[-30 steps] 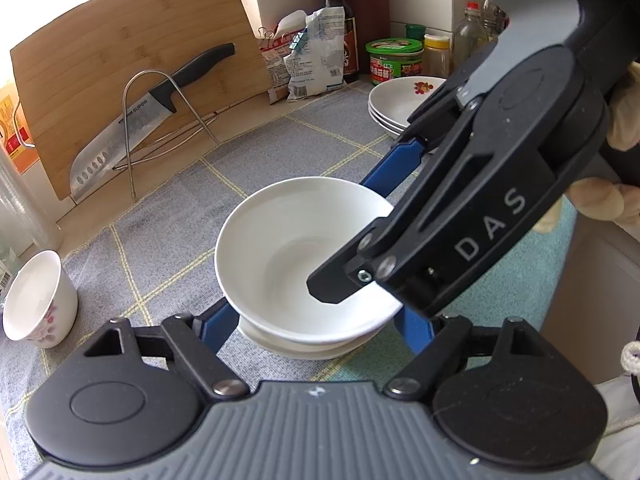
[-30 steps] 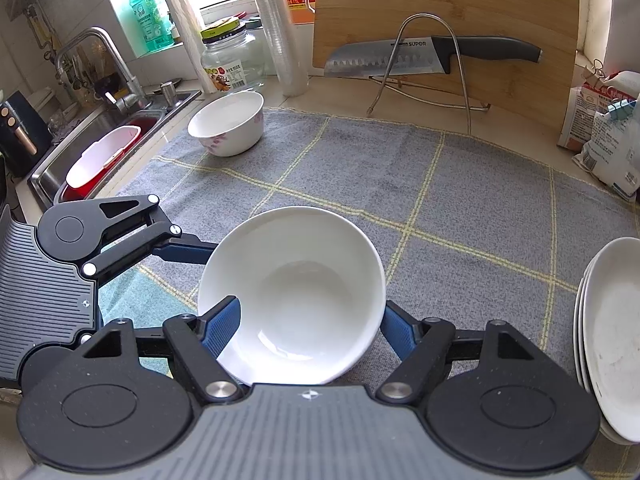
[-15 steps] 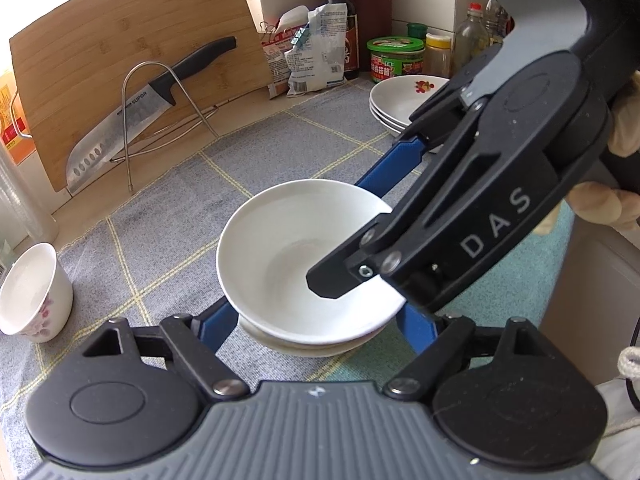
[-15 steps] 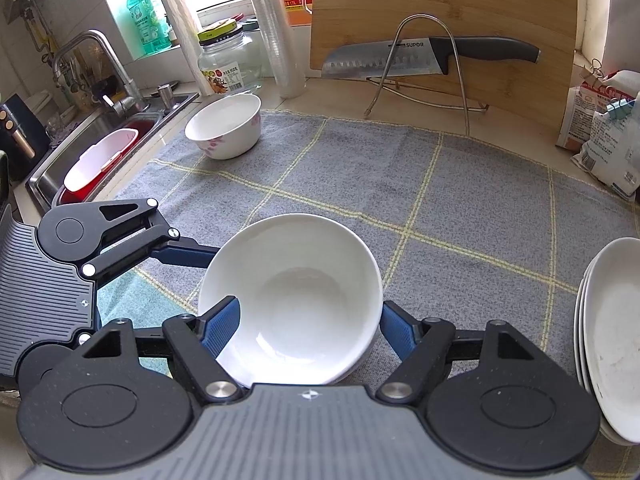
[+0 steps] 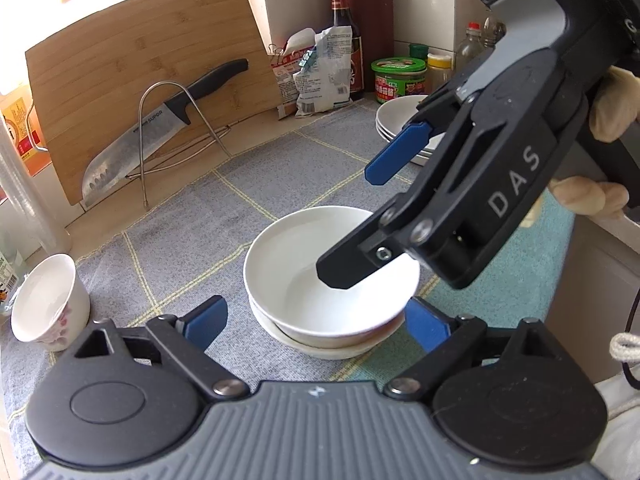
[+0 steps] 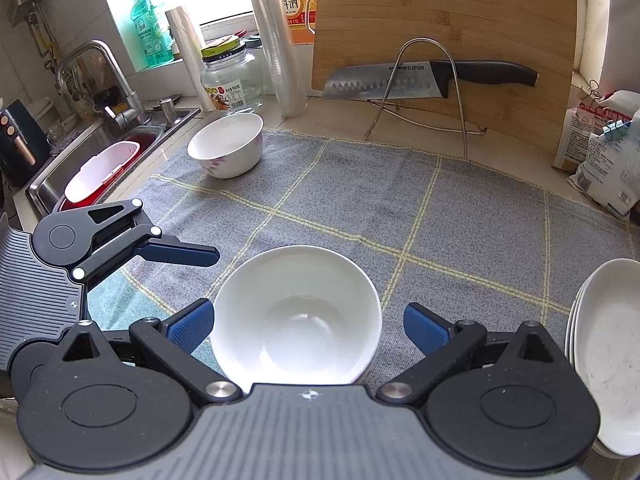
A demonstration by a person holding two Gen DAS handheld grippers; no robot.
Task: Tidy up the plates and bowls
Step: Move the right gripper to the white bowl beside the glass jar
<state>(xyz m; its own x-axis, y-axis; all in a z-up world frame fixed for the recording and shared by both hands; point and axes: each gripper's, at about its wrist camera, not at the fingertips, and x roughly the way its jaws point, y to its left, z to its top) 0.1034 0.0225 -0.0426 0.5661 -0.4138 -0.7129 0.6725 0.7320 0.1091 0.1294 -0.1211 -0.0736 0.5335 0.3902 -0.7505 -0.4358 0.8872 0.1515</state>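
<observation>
White bowl (image 6: 296, 316) upright, mouth up

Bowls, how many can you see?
3: two plain white bowls nested on the grey checked cloth, lower one mostly hidden; one flowered white bowl near the sink.

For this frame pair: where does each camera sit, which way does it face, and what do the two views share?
Left wrist: on the left gripper, angled down at nested white bowls; right gripper and gloved hand cross in.
Right wrist: on the right gripper, facing the bamboo cutting board; left gripper shows.
Shared: bowls, knife, floral bowl, plate stack.
</observation>
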